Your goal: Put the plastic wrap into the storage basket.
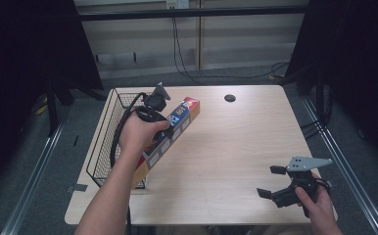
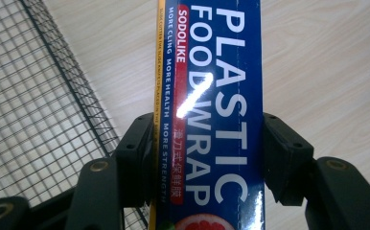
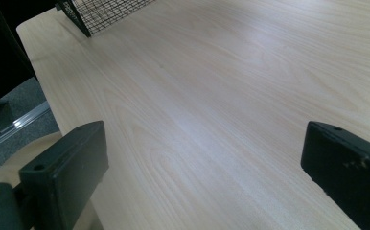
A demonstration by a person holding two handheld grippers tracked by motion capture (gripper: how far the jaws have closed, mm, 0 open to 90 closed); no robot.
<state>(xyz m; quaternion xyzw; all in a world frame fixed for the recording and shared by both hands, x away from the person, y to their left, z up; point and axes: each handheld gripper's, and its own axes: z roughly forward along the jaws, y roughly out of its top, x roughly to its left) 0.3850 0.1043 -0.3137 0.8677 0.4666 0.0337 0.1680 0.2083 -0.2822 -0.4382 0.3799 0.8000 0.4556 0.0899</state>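
A long blue box of plastic food wrap (image 1: 177, 122) lies slanted across the left half of the wooden table (image 1: 236, 147), its near end over the rim of a black wire basket (image 1: 104, 142). My left gripper (image 1: 165, 120) is shut on the box across its width. In the left gripper view the two black pads (image 2: 135, 148) press on both long sides of the box (image 2: 221, 72), with the basket (image 2: 29, 96) mesh to the left. My right gripper (image 1: 270, 181) rests open near the table's front right corner. Nothing lies between its jaws (image 3: 202, 163), just bare table (image 3: 221, 86).
A small black round disc (image 1: 229, 98) sits in the tabletop near the far edge. A corner of the basket (image 3: 101, 9) appears at the top of the right gripper view. Dark curtains flank the table and cables hang along the back wall.
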